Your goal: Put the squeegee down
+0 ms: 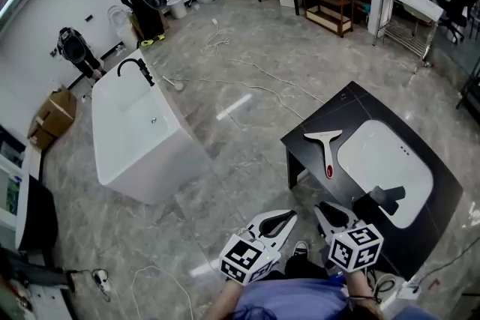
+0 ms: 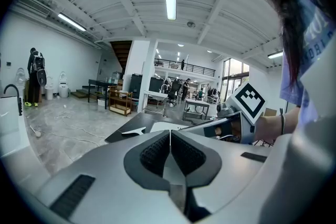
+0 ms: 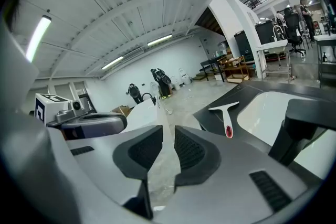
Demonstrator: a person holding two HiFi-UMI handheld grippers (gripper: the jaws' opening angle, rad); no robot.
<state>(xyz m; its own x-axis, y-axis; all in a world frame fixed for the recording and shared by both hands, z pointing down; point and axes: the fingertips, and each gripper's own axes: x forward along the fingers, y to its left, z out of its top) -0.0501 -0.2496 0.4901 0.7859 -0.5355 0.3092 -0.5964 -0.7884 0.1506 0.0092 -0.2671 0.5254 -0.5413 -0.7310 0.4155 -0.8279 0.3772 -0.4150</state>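
Observation:
The squeegee (image 1: 325, 148), white with a red spot on its handle end, lies flat on the black counter (image 1: 341, 105) just left of the white sink basin (image 1: 390, 161). It also shows in the right gripper view (image 3: 226, 113) and, small, in the left gripper view (image 2: 134, 132). No gripper touches it. My left gripper (image 1: 287, 216) hangs close to my body over the floor, shut and empty (image 2: 170, 131). My right gripper (image 1: 325, 207) is at the counter's near corner, its jaws a narrow gap apart with nothing between them (image 3: 168, 128).
A black faucet (image 1: 386, 198) stands at the basin's near side. A white bathtub (image 1: 135, 131) sits on the floor to the left, with cables (image 1: 247, 82) trailing across the tiles. A cardboard box (image 1: 52, 116) and wooden shelf (image 1: 326, 4) stand further off.

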